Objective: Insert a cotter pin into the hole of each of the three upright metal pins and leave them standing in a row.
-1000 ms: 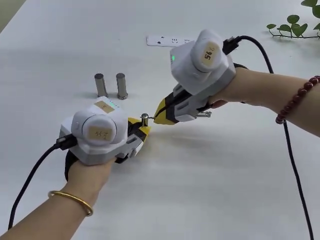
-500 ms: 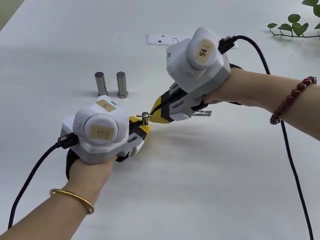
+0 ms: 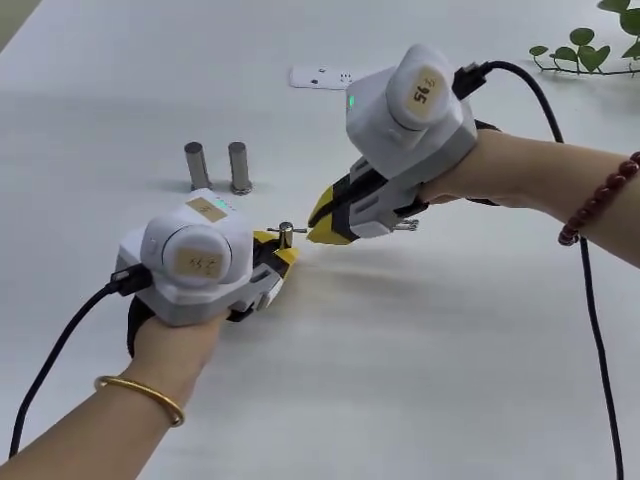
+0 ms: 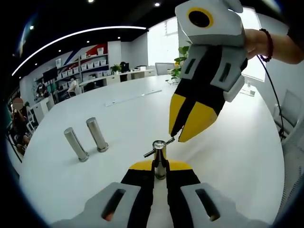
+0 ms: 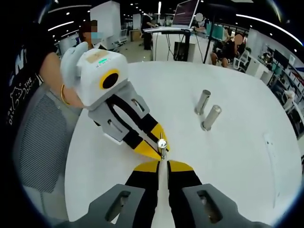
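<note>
Beyond the white table (image 4: 133, 118), office shelves (image 4: 90, 64).

White table (image 3: 420, 390); two upright metal pins (image 3: 239, 167); power strip (image 3: 322, 77).

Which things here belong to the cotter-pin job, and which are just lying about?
Job:
- left gripper, shut on the held metal pin
- right gripper, shut on the cotter pin, which crosses that pin's top
- two bare metal pins, upright side by side

Lying about:
- power strip, far side of the table
- plant sprig, far corner
</note>
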### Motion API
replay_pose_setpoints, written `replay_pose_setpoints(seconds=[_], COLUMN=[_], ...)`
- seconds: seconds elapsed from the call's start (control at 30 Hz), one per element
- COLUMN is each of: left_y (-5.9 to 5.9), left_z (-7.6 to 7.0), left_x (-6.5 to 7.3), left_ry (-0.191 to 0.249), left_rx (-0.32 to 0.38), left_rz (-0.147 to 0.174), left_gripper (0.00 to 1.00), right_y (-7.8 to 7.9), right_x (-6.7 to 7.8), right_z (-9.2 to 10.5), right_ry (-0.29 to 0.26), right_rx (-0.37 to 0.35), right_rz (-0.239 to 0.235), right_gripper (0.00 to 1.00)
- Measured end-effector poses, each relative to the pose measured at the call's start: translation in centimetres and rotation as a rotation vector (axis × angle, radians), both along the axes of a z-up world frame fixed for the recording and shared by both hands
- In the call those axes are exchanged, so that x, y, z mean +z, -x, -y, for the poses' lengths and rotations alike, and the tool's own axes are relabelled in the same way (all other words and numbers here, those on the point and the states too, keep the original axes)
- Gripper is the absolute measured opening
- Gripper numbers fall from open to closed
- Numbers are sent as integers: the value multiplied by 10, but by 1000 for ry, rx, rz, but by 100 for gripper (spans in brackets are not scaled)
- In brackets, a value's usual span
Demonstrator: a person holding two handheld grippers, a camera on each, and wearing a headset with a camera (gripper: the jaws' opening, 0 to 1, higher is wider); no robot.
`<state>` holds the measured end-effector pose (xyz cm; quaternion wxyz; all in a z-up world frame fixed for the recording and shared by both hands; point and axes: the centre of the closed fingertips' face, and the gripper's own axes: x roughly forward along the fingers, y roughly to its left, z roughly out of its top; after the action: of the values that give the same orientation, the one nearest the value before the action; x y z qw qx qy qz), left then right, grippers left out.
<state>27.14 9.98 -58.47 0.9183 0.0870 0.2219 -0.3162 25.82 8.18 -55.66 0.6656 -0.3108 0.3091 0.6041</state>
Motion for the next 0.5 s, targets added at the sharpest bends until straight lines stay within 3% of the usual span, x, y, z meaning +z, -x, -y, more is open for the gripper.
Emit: replay_pose_setpoints(seconds=[0.5], left_y=[0], left_z=[1], left_x=[0], left_ry=[4], left_rx=[-1], left_rz=[3], left_gripper=[5], right_y=[0], right_x=[-4], right_z=[-8], right_ry=[-8], right_rx=[-2], right_rz=[-4], right_gripper=[0])
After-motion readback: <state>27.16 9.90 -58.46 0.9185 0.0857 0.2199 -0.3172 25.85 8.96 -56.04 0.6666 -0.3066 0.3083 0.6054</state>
